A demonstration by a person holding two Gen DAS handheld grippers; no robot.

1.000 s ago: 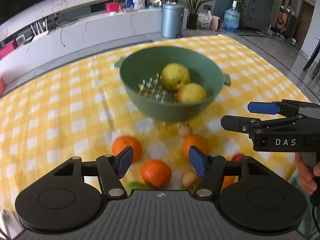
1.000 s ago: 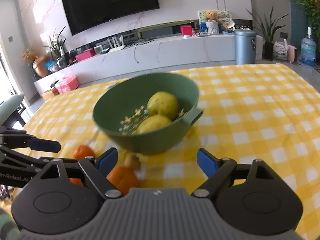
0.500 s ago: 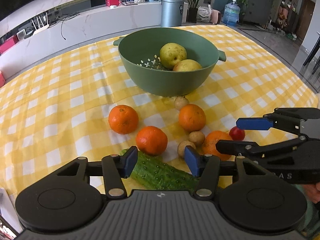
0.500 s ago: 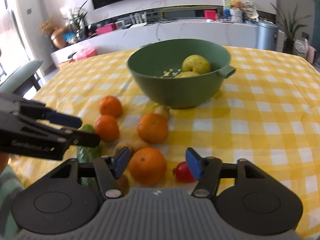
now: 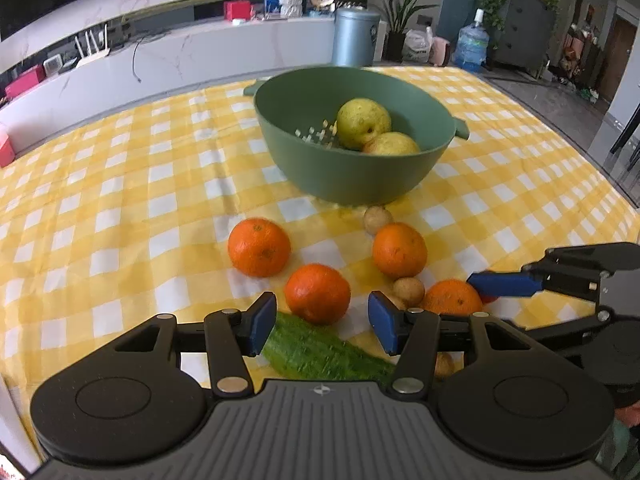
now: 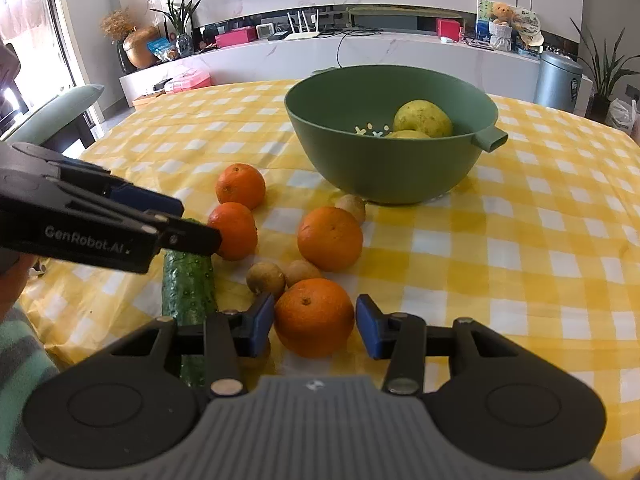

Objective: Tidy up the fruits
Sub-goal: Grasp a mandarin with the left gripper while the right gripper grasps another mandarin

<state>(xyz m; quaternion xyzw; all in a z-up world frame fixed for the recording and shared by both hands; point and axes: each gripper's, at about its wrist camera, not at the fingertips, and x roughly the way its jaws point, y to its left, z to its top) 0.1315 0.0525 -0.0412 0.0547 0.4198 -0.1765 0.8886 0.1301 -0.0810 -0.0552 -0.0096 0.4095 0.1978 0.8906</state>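
Orange (image 6: 314, 317) sits between my closing right gripper (image 6: 315, 325), barely untouched; left gripper (image 5: 322, 322) half-open, empty.

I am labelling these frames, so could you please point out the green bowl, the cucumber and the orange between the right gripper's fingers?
green bowl (image 6: 384, 176), right wrist view, on its outer front wall.
cucumber (image 6: 187, 288), right wrist view, mid-length on its skin.
orange (image 6: 314, 316), right wrist view, centre of its front face.

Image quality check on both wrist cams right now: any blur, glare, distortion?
Left wrist: cucumber near the lens is smeared, oranges sharp; fisheye bends the checked tablecloth edges. Right wrist: window blown out at left; green bowl and nearest orange sharp; soft shadows under the fruit.
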